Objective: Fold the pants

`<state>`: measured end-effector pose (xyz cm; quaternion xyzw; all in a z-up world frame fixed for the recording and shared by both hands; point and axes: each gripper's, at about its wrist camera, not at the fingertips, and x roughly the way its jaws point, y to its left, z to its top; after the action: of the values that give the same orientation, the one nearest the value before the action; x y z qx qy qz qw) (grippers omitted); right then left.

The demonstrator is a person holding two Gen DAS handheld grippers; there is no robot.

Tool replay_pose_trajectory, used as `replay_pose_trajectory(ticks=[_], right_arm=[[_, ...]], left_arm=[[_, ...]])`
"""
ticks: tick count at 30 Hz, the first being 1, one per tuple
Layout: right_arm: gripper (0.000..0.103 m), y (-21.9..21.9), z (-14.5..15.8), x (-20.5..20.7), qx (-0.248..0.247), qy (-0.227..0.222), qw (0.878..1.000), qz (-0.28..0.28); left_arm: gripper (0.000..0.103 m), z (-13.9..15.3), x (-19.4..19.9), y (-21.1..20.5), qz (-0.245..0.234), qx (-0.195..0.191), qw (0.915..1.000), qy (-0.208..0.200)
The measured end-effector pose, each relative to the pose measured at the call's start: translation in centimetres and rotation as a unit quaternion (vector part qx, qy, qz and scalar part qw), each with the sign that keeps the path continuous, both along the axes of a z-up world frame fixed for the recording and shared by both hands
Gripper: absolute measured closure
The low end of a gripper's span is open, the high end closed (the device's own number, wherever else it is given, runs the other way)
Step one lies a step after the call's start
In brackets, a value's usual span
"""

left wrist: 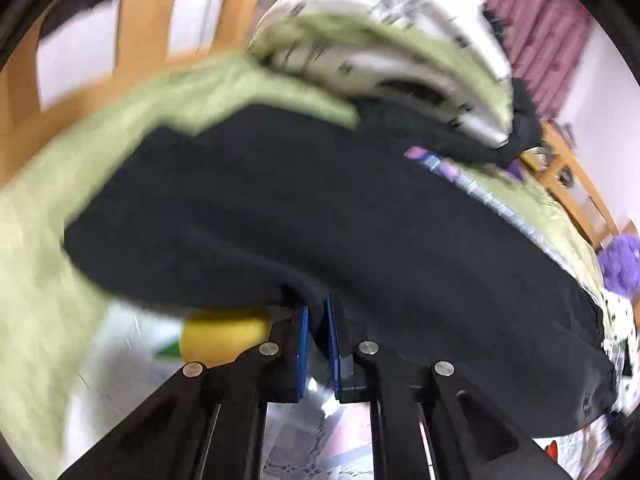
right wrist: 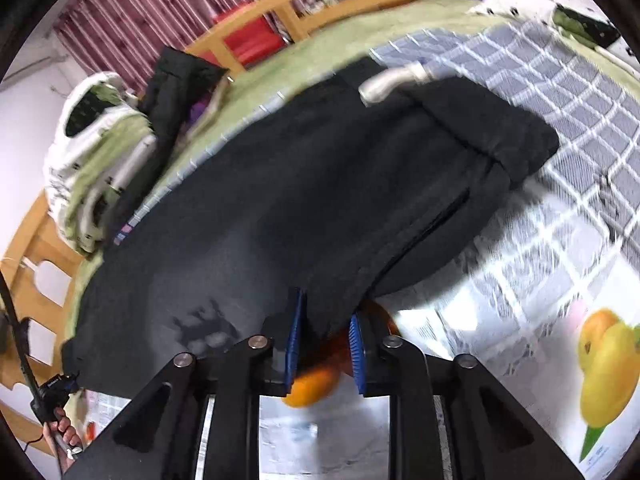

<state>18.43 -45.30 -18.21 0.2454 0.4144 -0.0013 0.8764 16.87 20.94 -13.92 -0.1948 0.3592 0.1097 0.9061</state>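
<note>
The black pants lie stretched across the bed. My left gripper is shut on their near edge, with black cloth pinched between the blue pads. In the right wrist view the same pants spread from lower left to upper right, with a folded end at the right. My right gripper is shut on the pants' near edge, its jaws standing a little apart around a thick bunch of cloth.
A green blanket and a white spotted bundle lie beyond the pants. A grey checked sheet and a fruit-print cover lie at right. A wooden bed frame runs behind. A person's hand shows at lower left.
</note>
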Motion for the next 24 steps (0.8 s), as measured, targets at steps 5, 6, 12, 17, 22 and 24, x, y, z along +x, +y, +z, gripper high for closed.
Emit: replay_pose_trajectory(ticks=[5,6,12,17,22,24], right_arm=[[0.085,2.0,6.0,2.8,-0.071,-0.054,0.995,0.045],[0.085,2.5,7.3,4.0,-0.081,-0.064,0.993,0.055],[0.086,4.0,11.2,11.9,-0.122,-0.089,0.986,0.075],[0.084,3.5,10.3,21.0,-0.143,-0.07,0.985,0.061],[0.081,3.7,5.3,25.6,-0.151,0.004,0.984,0.098],[0.071,4.2,4.8,24.1,-0.182,-0.009,0.979,0.096]], left_arm=[[0.094,5.1,1.5,-0.5,-0.028,0.03,0.9975,-0.058],[0.094,6.2,2.5,-0.5,-0.029,0.034,0.9966,-0.07],[0.094,8.3,9.9,-1.1,-0.019,0.08,0.9918,-0.098],[0.093,7.2,17.5,-1.1,0.005,0.088,0.9913,-0.098],[0.069,5.0,19.9,-2.1,0.02,0.106,0.9923,-0.062],[0.045,5.4,18.4,-2.8,0.015,0.119,0.9898,-0.077]])
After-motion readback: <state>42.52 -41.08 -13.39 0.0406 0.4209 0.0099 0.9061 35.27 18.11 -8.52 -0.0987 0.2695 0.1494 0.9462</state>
